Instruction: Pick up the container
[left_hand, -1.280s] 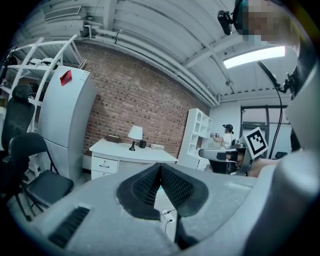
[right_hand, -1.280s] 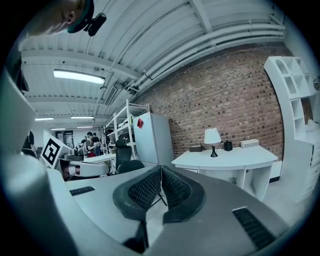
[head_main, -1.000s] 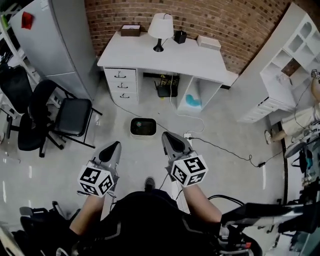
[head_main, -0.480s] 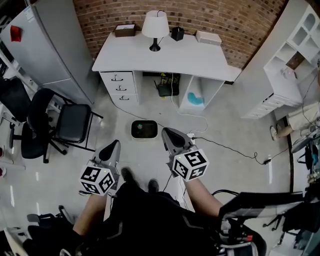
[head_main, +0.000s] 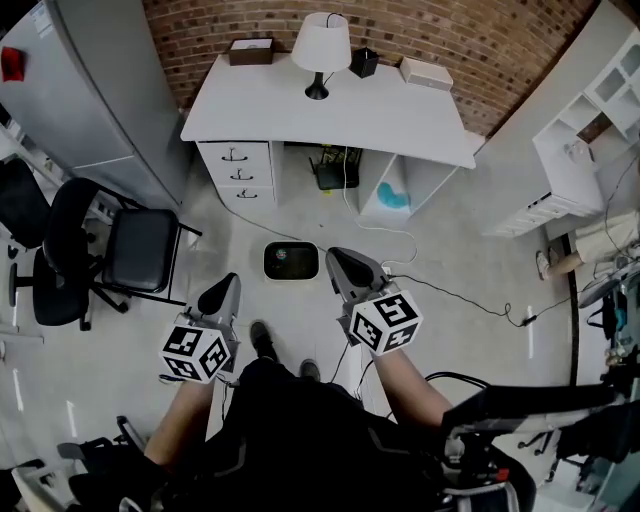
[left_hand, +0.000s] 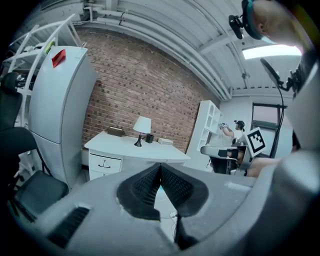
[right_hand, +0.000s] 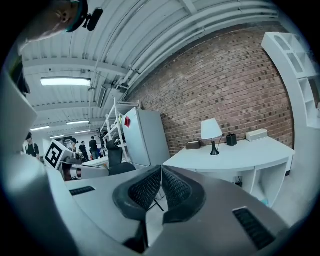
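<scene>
Container (head_main: 291, 261) flat, long axis crosswise

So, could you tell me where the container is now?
In the head view, the container sits on the floor before the white desk, just left of the right gripper.

A dark container (head_main: 291, 261), a white desk (head_main: 330, 110) and a black chair (head_main: 142, 250) are seen resting on the pale floor (head_main: 470, 245).

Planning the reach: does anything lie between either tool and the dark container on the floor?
Nothing visible does. Only bare floor separates the left tool and right tool from the container; a cable lies off to its right.
</scene>
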